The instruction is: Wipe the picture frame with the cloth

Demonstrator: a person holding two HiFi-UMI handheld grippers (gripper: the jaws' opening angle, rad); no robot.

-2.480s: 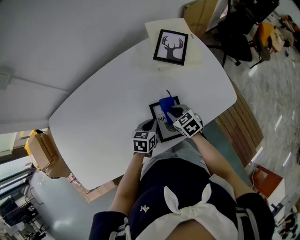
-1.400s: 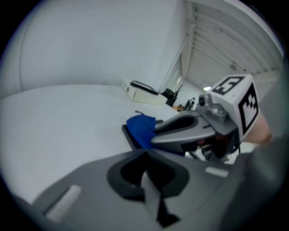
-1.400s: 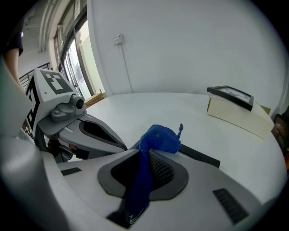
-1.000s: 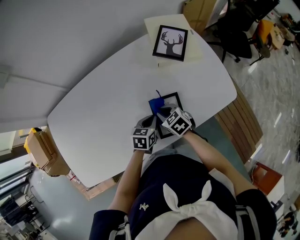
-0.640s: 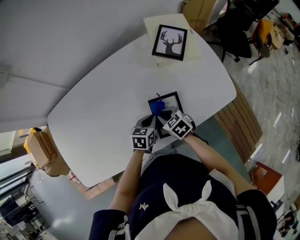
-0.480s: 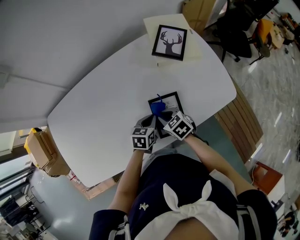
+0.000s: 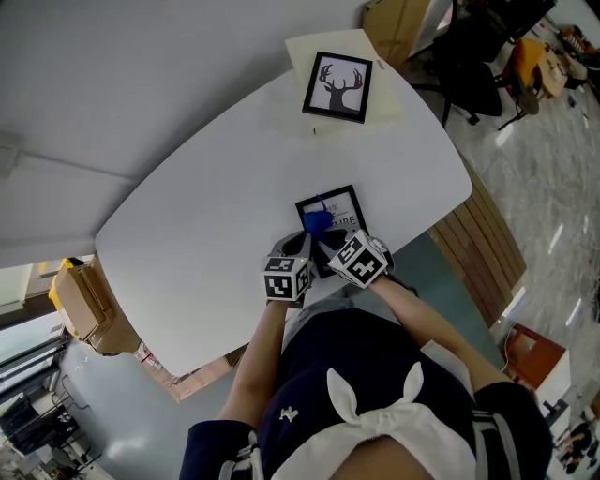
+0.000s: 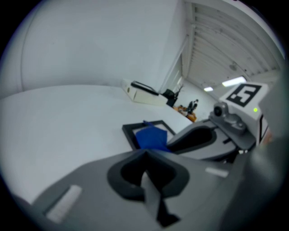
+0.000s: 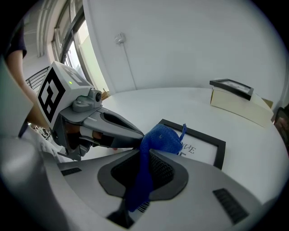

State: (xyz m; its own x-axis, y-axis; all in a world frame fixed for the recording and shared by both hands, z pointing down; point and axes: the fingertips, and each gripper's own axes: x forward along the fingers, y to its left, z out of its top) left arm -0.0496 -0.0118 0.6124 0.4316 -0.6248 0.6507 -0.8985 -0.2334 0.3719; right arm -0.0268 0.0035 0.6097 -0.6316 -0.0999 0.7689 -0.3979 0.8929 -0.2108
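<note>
Right claw [image 9: 145, 151] clamps a blue cloth [image 9: 160, 137], its bunched end resting on the black frame [image 9: 203, 151], which lies flat near the table [image 7: 216, 178] edge. Left claw [image 8: 145, 154], jaws together and empty, sits just beside the frame.

White, round-cornered counter [image 7: 216, 178] set against a pale wall [image 7: 141, 56]. Right of the counter: a slatted wooden panel [image 7: 487, 253] and a veined, pale stone floor [image 7: 553, 178]. Beyond the counter's far right corner: a black office chair [image 7: 478, 56] and a cardboard box [image 7: 398, 28]. Left of its near corner: more cardboard boxes [image 7: 84, 305]. Windows [image 9: 67, 31] admit daylight, and ceiling lights [image 8: 235, 82] are lit.
</note>
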